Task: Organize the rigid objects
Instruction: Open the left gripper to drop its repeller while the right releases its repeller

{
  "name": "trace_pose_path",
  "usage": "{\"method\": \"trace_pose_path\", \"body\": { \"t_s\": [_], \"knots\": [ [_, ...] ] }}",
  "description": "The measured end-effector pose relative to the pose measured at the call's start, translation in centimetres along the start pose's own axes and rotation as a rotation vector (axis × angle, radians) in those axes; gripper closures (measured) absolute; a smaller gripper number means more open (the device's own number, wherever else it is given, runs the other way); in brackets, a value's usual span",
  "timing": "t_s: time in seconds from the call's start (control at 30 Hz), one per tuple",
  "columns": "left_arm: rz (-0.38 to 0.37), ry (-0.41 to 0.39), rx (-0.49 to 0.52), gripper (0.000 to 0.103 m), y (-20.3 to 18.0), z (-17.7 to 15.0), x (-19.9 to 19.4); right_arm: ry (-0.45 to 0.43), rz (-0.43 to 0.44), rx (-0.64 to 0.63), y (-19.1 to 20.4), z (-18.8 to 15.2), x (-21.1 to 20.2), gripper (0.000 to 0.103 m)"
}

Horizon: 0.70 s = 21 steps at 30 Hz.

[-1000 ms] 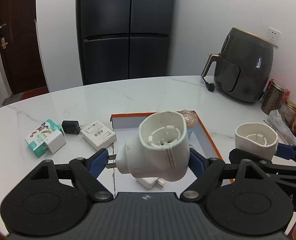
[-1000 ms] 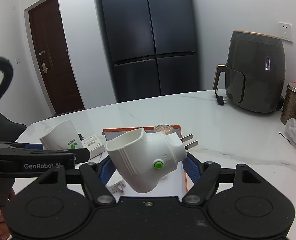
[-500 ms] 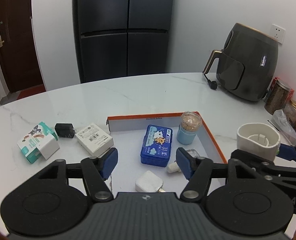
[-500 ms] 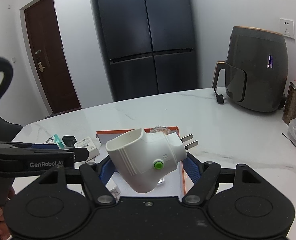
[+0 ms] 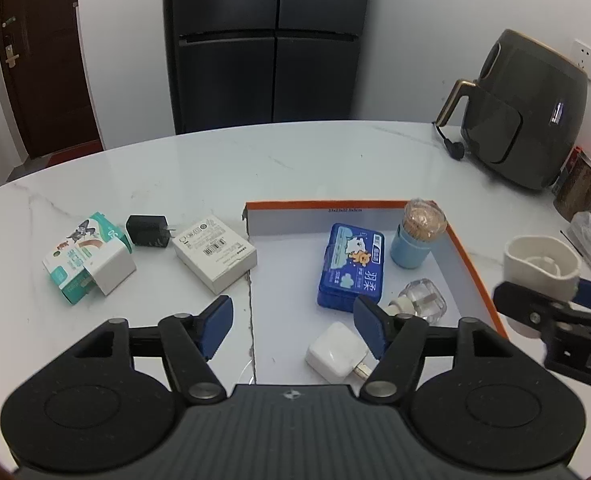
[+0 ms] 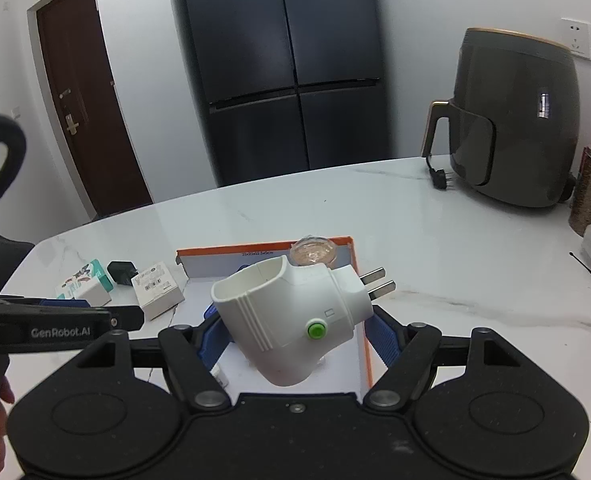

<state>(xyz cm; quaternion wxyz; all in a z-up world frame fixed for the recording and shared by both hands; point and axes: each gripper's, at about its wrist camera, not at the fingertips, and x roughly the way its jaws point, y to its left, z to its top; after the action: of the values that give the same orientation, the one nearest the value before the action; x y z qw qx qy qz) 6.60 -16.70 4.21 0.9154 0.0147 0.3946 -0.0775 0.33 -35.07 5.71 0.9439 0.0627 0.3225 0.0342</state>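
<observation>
A: Tools first. How is each one sitting?

B: The left tool point(image 5: 291, 330) is filling the bottom of the left wrist view, tilting down toward the worktop point(image 5: 295, 160). Its blue pads point(image 5: 215, 326) are standing apart and widening, with nothing between them; they are hanging over the near left edge of the orange-rimmed tray point(image 5: 471, 264).

A: And the right one?

B: The right tool point(image 6: 299, 336) is sitting low and centre in its own view, also angling downward. Its pads are pinching a white plug adapter point(image 6: 291, 320) from both sides. In the left wrist view the same tool is poking in from the right edge, with the adapter's open socket end facing up.

A: Which way is the adapter pointing?

B: In the right wrist view its long axis is running from lower left to upper right. The two metal prongs are aiming to the upper right, the wide socket mouth is opening to the upper left, and a green button is facing the camera. It is hovering above the tray, clear of the floor of it.

A: What is lying in the tray?

B: A blue tin point(image 5: 351, 266) is lying in the middle, a blue toothpick jar point(image 5: 415, 240) is standing at the upper right, a clear plug point(image 5: 421, 300) is lying below that, and a white charger point(image 5: 337, 352) is sitting near the bottom.

A: And left of the tray?

B: A white box point(image 5: 215, 256), a black charger point(image 5: 147, 232) and a green and white box point(image 5: 87, 264) are resting on the bare worktop.
</observation>
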Motion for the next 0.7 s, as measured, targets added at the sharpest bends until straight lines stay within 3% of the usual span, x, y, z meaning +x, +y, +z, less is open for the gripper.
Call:
{"method": "trace_pose_path", "body": {
  "t_s": [0.43,0.7],
  "knots": [
    [0.003,0.013,-0.013,0.029,1.7,0.0,0.5,0.043,-0.023,-0.033,1.7,0.5,4.1,0.015],
    [0.038,0.027,-0.055,0.028,4.2,-0.2,0.7,0.018,-0.059,-0.076,3.2,0.5,4.6,0.012]
  ]
}}
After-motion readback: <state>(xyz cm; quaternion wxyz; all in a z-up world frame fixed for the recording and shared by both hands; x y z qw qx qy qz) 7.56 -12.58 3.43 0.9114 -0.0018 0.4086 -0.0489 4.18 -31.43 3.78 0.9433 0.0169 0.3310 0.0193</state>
